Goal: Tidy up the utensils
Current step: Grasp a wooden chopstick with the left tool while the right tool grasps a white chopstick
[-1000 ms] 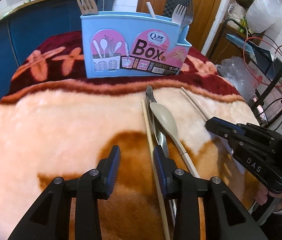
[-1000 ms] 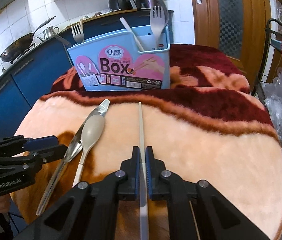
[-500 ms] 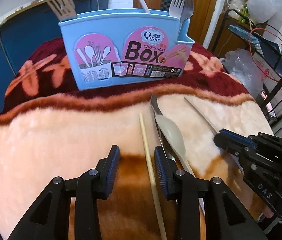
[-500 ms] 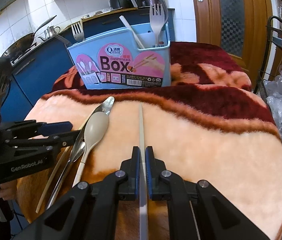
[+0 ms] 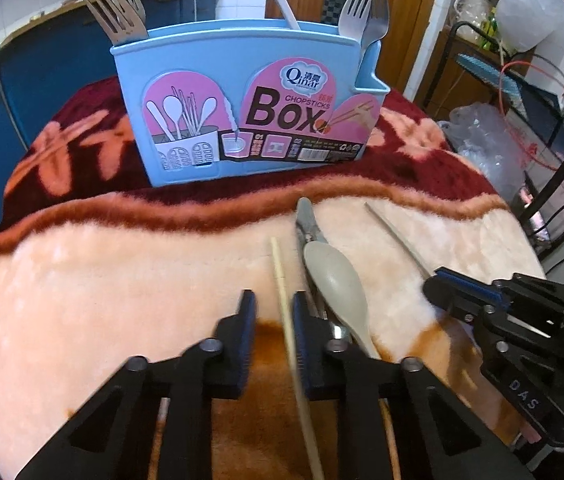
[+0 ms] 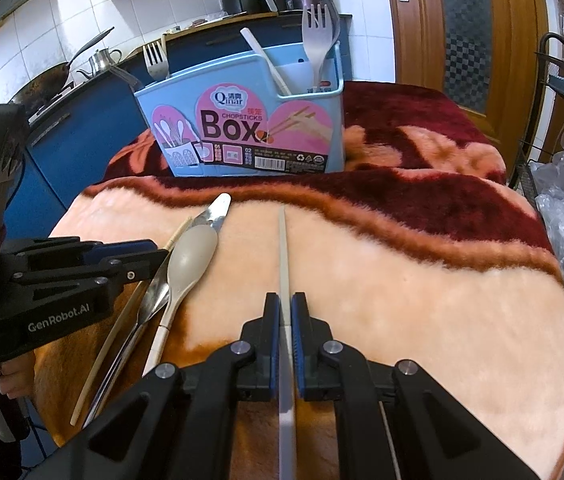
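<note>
Left gripper (image 5: 272,310) spread around a wooden chopstick (image 5: 282,280) at lower centre; right gripper (image 6: 285,314) pinching a grey chopstick (image 6: 283,256). Blue box (image 6: 250,120) stands upper centre. Risk: closing left jaw may snag the adjacent spoon (image 5: 335,280)

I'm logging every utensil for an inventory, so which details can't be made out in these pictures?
- Lower parts of the forks in the blue box: left wrist view, hidden by its wall.
- Metal utensil: right wrist view, mostly covered by the beige spoon.
- Near end of the grey chopstick: cut off by the bottom edge.
</note>
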